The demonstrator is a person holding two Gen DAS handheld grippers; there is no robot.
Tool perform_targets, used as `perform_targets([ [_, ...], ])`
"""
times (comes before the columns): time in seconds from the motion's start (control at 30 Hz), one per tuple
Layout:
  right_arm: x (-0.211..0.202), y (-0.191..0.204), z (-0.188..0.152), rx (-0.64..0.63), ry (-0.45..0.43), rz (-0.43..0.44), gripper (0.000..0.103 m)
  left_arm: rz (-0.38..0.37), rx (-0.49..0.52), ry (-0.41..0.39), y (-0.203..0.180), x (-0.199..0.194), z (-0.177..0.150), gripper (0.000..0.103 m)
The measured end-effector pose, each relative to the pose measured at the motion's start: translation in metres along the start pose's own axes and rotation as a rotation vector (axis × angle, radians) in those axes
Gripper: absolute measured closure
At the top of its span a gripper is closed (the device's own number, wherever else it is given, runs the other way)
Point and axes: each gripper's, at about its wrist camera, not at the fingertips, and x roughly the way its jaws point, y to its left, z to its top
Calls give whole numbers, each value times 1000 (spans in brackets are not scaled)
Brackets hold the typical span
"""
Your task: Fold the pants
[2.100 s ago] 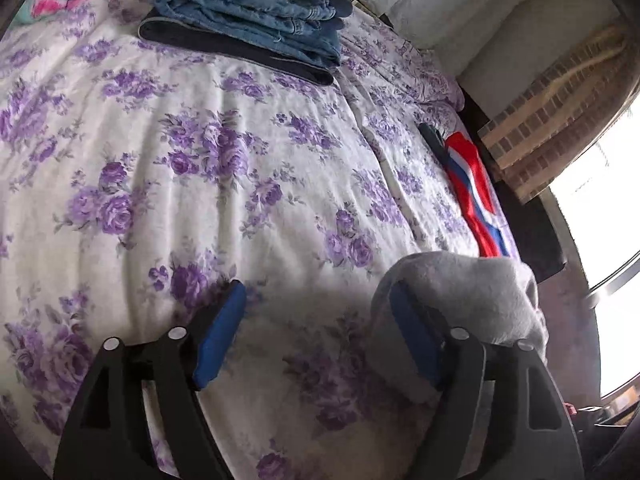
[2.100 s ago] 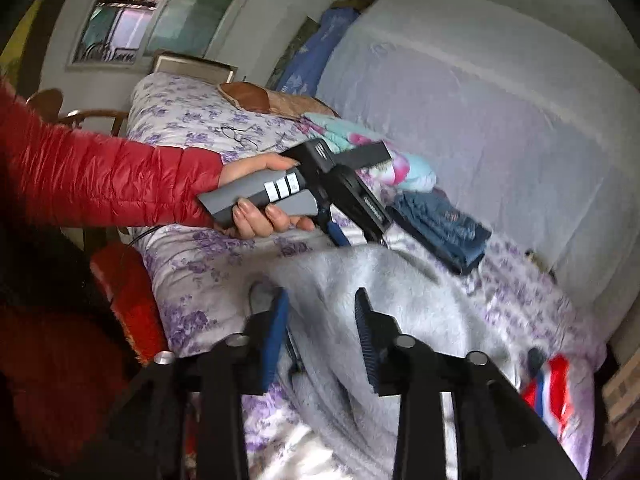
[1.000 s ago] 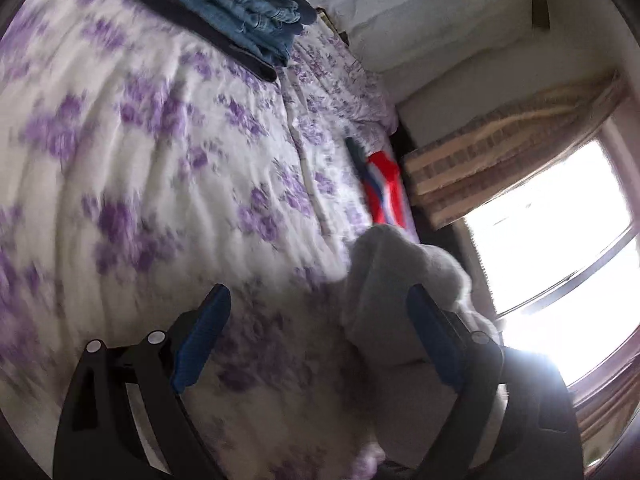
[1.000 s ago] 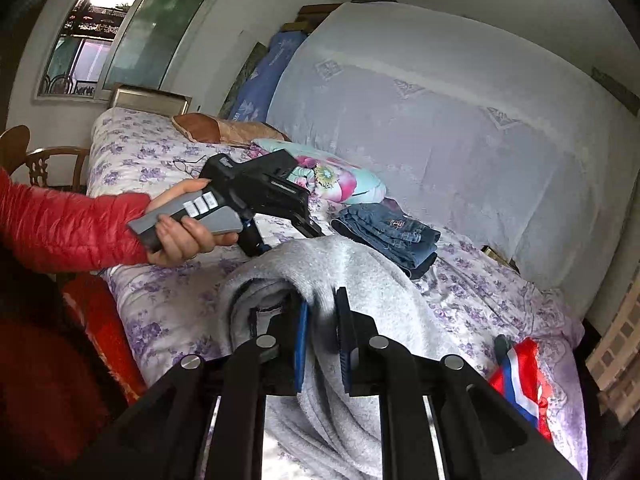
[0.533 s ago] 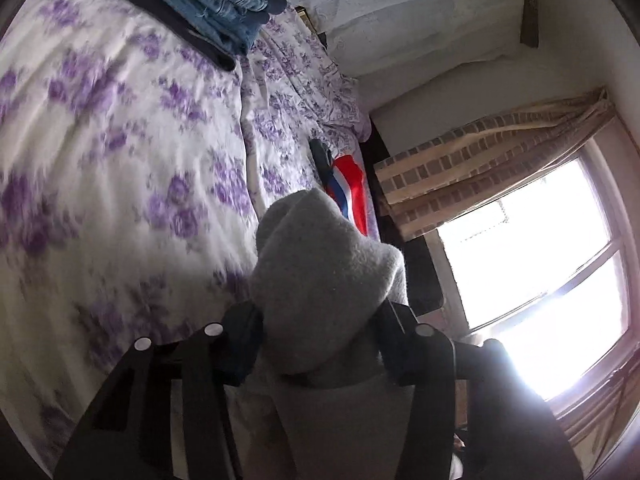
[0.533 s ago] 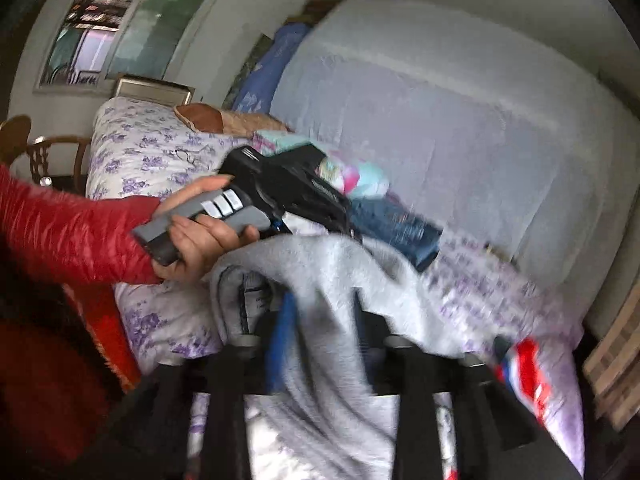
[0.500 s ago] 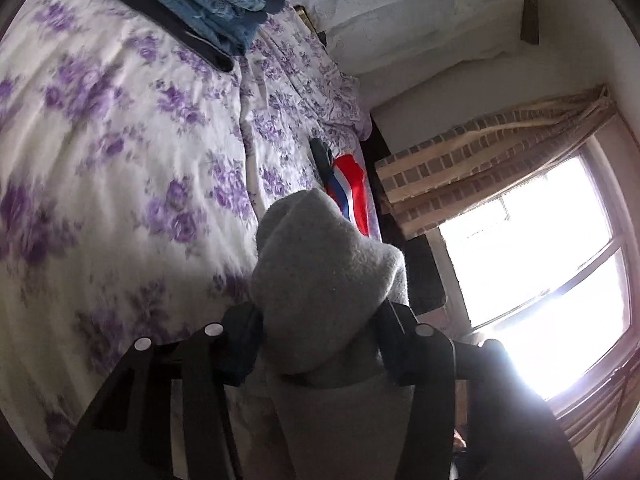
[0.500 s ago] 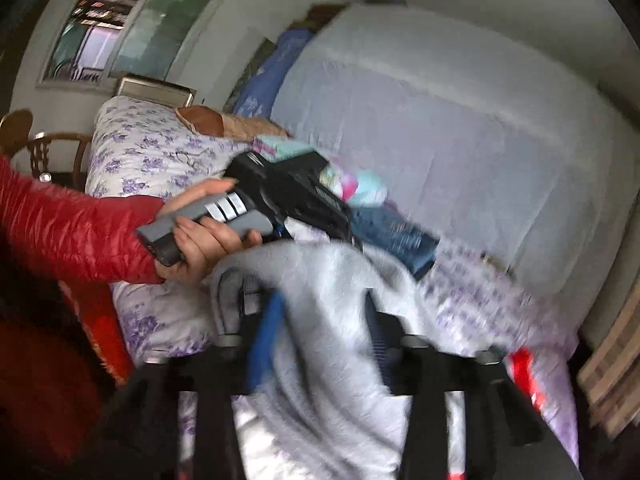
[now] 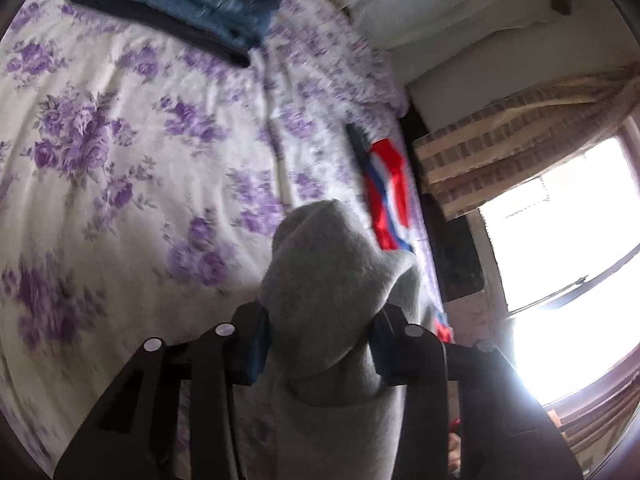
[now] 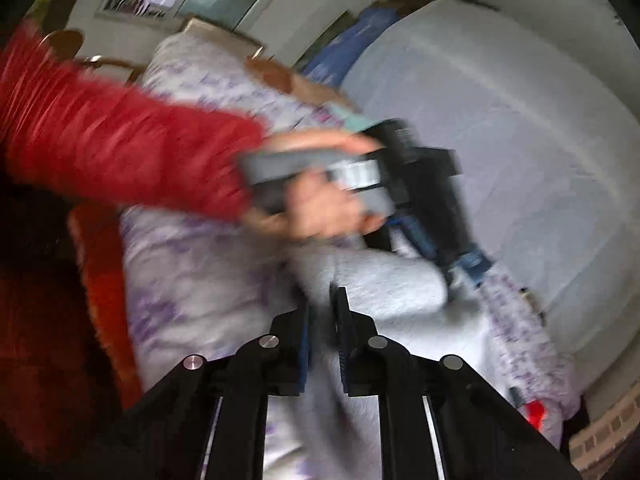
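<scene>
The grey fleece pants bunch up between the fingers of my left gripper, which is shut on them above the floral bedspread. In the right wrist view my right gripper is shut on another part of the grey pants. The left gripper, held by a hand in a red sleeve, shows just beyond, also at the pants. The view is blurred by motion.
Folded blue jeans on a dark garment lie at the far side of the bed. A red, white and blue cloth lies near the right bed edge. A window and curtain are to the right. A white headboard cover rises behind the bed.
My left gripper closed on the grey pants and lifted the bunch. My right gripper closed tighter on the pants, and both moved quickly, blurring the view.
</scene>
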Motion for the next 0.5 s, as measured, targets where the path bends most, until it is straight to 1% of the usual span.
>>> perform_targets([
  [0.03,10,9,-8,39,48,103,103,21,-4,3,5,3,3,67],
  [0.07,19,21,-14,8,89,107,103,41,-30,1,16,7,7,67],
  [0.1,26,37,-22,-72,97,53,103,25,-74,6,29,10,10,67],
  [0.13,24,41,-24,-92,74,35,103,-5,-113,15,41,12,12,67],
  [0.17,22,37,-21,-57,84,53,103,-28,-131,15,47,12,12,67],
  [0.2,15,26,-15,18,69,98,103,-42,-127,13,48,10,11,67],
  [0.23,2,13,-9,86,19,144,103,-48,-85,10,42,5,9,67],
  [0.27,-8,4,-5,129,-24,142,103,-53,-49,9,36,1,7,66],
  [0.3,-18,-5,0,162,-62,116,101,-55,-1,5,28,-5,5,66],
  [0.33,-27,-16,5,197,-96,77,98,-51,51,-4,18,-12,3,65],
  [0.37,-35,-31,9,250,-129,26,78,-43,87,-12,10,-17,2,65],
  [0.4,-39,-46,10,302,-152,-20,50,-31,125,-20,2,-22,0,65],
  [0.43,-39,-63,6,367,-151,-80,42,-19,140,-23,-2,-22,-1,65],
  [0.47,-33,-74,0,404,-113,-112,39,3,153,-24,-6,-24,-3,65],
  [0.5,-21,-80,-11,443,-32,-125,39,26,163,-23,-8,-23,-4,65],
])
